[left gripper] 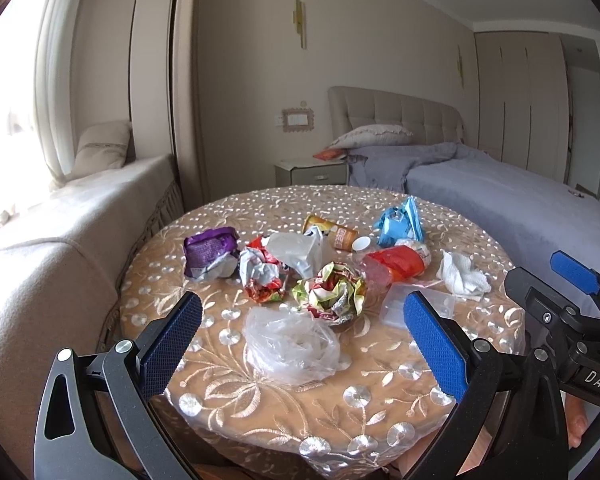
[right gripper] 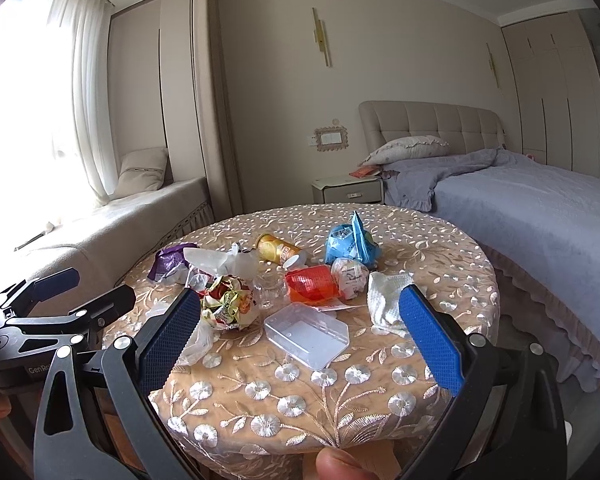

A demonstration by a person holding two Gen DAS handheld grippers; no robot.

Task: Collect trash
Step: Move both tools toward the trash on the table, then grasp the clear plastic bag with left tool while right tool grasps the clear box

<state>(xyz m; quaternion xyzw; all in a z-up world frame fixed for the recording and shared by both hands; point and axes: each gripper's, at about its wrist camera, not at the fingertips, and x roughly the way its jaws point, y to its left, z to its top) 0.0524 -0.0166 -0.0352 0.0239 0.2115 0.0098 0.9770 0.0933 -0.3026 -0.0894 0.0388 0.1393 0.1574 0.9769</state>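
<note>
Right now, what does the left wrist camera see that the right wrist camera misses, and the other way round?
Only the left wrist view shows the crumpled clear plastic bag in full, lying near the open left tool; the right view catches just a corner of it. Only the right wrist view shows the clear plastic box plainly, in front of the open right tool, plus a fingertip at the bottom edge. Both show the round table with the purple wrapper, blue wrapper, white tissue and the bed.
</note>
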